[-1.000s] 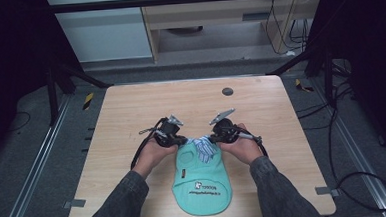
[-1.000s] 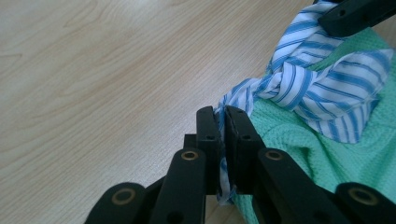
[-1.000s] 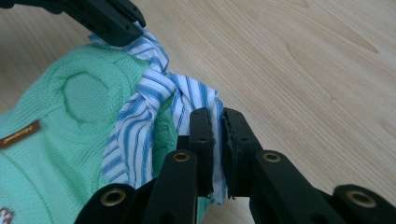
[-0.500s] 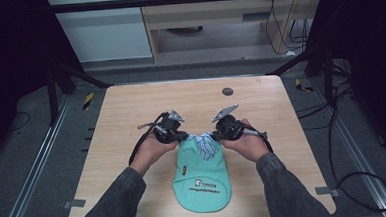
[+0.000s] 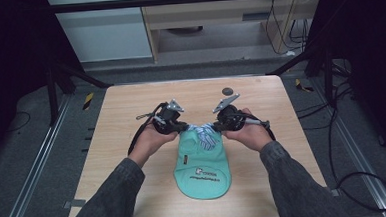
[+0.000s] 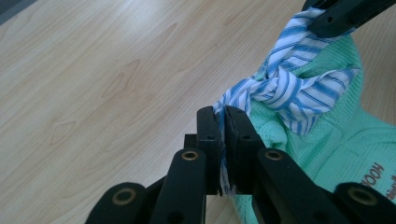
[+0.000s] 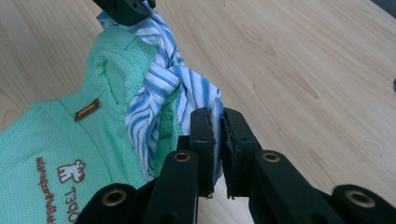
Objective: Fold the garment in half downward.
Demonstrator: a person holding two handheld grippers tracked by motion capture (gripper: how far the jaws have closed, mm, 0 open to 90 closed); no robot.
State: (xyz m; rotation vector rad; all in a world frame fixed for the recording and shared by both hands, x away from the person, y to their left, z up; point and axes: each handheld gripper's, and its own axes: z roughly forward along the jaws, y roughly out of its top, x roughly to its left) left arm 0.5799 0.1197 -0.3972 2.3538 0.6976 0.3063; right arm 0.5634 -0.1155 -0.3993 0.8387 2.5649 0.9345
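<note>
A mint-green knit garment (image 5: 202, 163) with a printed logo lies on the wooden table (image 5: 126, 117), its top end raised. A blue-and-white striped cloth (image 5: 205, 136) is knotted at that top end. My left gripper (image 5: 184, 127) is shut on the striped cloth's left end, and my right gripper (image 5: 217, 127) is shut on its right end. In the left gripper view my left gripper (image 6: 224, 114) pinches the striped cloth (image 6: 289, 79) above the green garment (image 6: 341, 140). In the right gripper view my right gripper (image 7: 218, 116) pinches the striped cloth (image 7: 159, 88) beside the green garment (image 7: 70, 140).
A small dark round mark (image 5: 227, 91) sits near the table's far edge. Black frame posts and cables stand around the table on the grey floor. Bare wood lies to the left and right of the garment.
Both hands have risen with the striped cloth in their jaws. The garment's top end has lifted and its lower hem has slid away from the table's front edge.
</note>
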